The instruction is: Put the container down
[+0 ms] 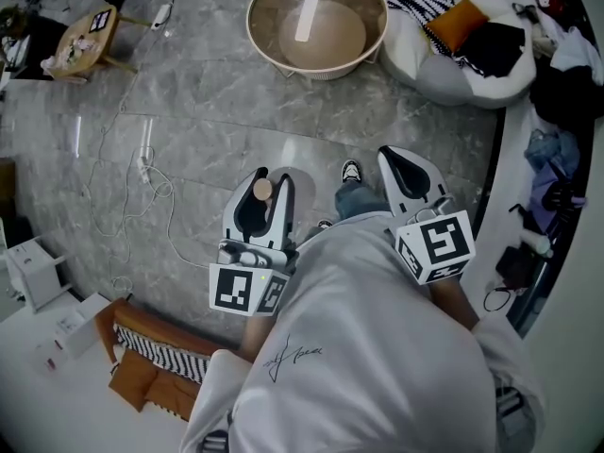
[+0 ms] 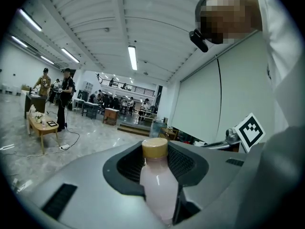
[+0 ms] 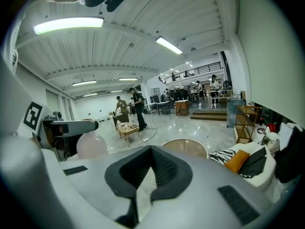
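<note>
A small bottle (image 2: pixel 157 187) of pale pink liquid with a tan cap (image 2: pixel 155 148) stands upright between the dark pads of my left gripper (image 2: pixel 156 162), which is shut on it. From above, the cap (image 1: pixel 262 189) pokes out of the left gripper (image 1: pixel 258 213), held over the grey floor in front of the person. The bottle's pink body (image 3: pixel 91 145) also shows at the left of the right gripper view. My right gripper (image 1: pixel 412 179) is at the same height to the right; its jaws (image 3: pixel 150 152) are shut with nothing in them.
A round tan basin (image 1: pixel 317 22) sits on the floor ahead, with a white beanbag piled with clothes (image 1: pixel 462 41) to its right. A small wooden table (image 1: pixel 87 38) is far left. A white cable (image 1: pixel 142 168) trails across the floor. A chair with a striped cushion (image 1: pixel 156 347) is near left.
</note>
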Tool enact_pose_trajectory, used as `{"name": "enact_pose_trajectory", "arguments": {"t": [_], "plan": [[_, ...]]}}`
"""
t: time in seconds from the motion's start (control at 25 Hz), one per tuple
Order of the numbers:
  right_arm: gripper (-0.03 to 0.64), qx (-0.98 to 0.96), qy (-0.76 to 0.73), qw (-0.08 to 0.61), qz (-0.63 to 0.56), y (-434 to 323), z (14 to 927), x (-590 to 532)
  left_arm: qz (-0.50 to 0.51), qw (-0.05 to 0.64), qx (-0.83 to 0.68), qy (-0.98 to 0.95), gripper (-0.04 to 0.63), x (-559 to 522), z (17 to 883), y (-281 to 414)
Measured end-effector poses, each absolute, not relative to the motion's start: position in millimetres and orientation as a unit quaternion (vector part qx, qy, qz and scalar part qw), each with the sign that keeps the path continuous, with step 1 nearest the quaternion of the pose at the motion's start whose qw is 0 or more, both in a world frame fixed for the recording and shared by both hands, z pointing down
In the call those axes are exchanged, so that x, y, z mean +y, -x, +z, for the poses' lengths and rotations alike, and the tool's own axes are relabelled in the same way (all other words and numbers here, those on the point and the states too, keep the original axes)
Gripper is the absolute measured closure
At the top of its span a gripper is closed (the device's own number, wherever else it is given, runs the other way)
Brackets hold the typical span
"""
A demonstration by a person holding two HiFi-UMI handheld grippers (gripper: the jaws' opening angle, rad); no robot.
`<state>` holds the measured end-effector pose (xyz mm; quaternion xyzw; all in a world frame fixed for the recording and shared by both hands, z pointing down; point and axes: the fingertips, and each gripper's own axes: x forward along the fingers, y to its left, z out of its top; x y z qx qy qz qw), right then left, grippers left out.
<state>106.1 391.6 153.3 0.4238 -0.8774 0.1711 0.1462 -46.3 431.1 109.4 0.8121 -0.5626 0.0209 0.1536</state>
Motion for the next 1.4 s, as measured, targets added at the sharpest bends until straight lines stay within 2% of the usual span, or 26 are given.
{"name": "enact_pose_trajectory", "arguments": {"t": [0.8, 1.4], "plan": [[0.604, -0.896, -0.372, 0.147, 0.196, -117.9, 166.5, 338.9, 0.012, 0.137, -0.581, -0.802, 0.448, 371.2, 97.9, 33.3], [0.603, -0.888, -0.395, 0.154, 0.179, -109.9, 162.1, 304.6, 0.01, 0.137, -0.557, -0.819, 0.448, 329.9, 99.3, 45.5]]}}
